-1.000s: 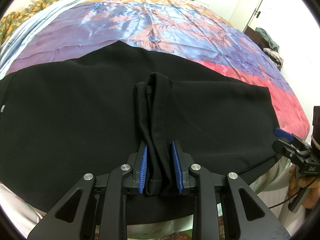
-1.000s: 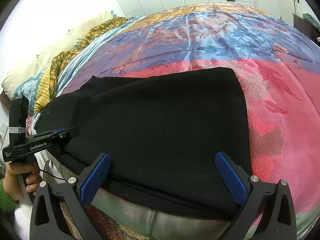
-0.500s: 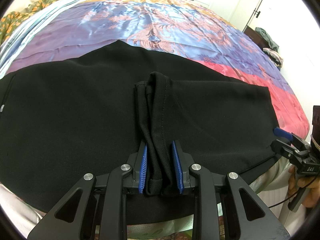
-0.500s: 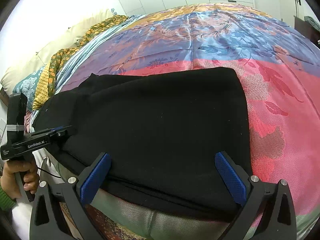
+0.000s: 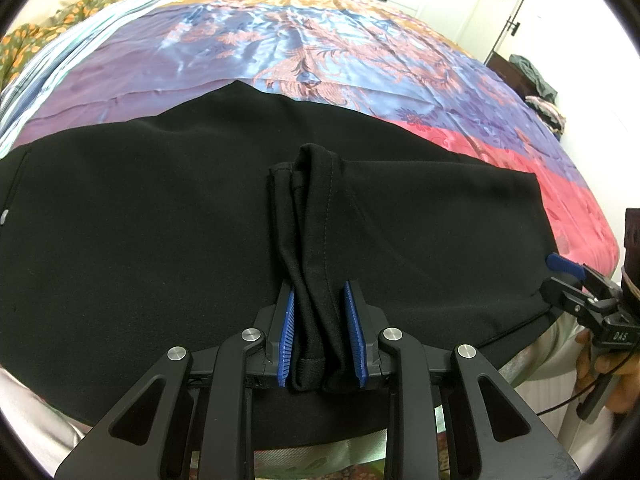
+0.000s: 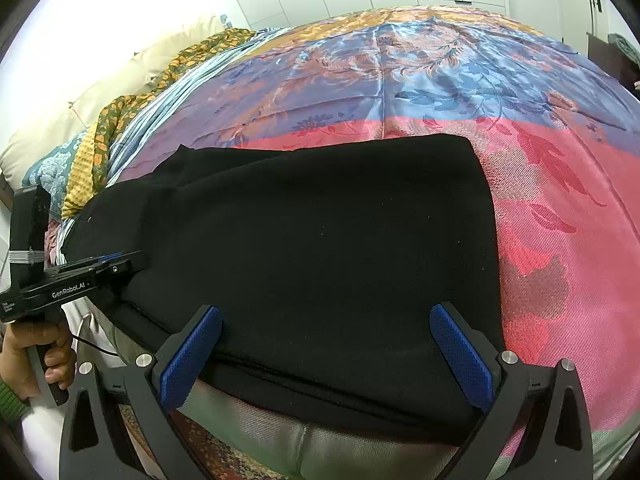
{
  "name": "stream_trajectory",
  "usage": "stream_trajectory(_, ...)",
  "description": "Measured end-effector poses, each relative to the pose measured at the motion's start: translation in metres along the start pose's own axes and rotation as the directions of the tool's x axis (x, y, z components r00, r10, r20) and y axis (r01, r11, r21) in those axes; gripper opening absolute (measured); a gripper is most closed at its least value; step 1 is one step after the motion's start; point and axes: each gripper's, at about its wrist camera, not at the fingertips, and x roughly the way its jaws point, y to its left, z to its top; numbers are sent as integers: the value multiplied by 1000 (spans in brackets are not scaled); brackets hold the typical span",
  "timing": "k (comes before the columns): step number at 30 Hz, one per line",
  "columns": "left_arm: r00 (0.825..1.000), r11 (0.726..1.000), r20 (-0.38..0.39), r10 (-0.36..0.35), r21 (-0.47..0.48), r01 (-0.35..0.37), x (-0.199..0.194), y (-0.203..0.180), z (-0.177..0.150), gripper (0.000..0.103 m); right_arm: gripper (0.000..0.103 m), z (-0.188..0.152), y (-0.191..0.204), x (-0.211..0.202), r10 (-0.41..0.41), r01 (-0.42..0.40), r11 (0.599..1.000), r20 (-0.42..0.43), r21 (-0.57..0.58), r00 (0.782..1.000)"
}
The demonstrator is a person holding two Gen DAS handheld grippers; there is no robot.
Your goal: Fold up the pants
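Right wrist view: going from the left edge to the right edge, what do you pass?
Person's hand → left gripper → black pants → red part of the bedspread.
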Motion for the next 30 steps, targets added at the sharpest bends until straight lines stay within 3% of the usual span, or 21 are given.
stream_trajectory(7,1000,1000,10,3,13,-3,-1,0,-2,26,103,0,0,0,-2,2,1000,-4,-3,1000)
stream_trajectory(9,1000,1000,18,-12,8,12,-2,1,-3,31,103,0,0,0,-5,5,1000,-5,-6,1000)
stream_trajectory(11,999,999,22,-32,5,32,-7,-1,-3,53,103,0,1,1,-9,9,1000,-8,-10,1000)
stream_trajectory(13,999,1000,40,14,21,-15,-18,-7,-3,71,103,1,1,1,-13,13,1000,-11,-12,1000)
stream_trajectory(14,998,999,53,33,29,-34,-23,-10,-4,74,103,1,2,2,-15,15,1000,-14,-13,1000)
stream_trajectory(17,996,999,82,30,26,-32,-46,-14,-8,74,103,3,2,3,-22,21,1000,-27,-17,999)
stream_trajectory(23,995,998,93,19,-69,-12,-81,-15,-5,74,103,10,4,6,-40,39,999,-78,-16,996)
stream_trajectory(25,992,995,129,-5,-101,18,-90,-15,-2,79,103,12,4,6,-42,41,999,-93,-12,995)
stream_trajectory(30,984,990,177,-10,-136,35,-89,-4,-1,82,103,10,6,8,-67,66,998,-76,-15,995)
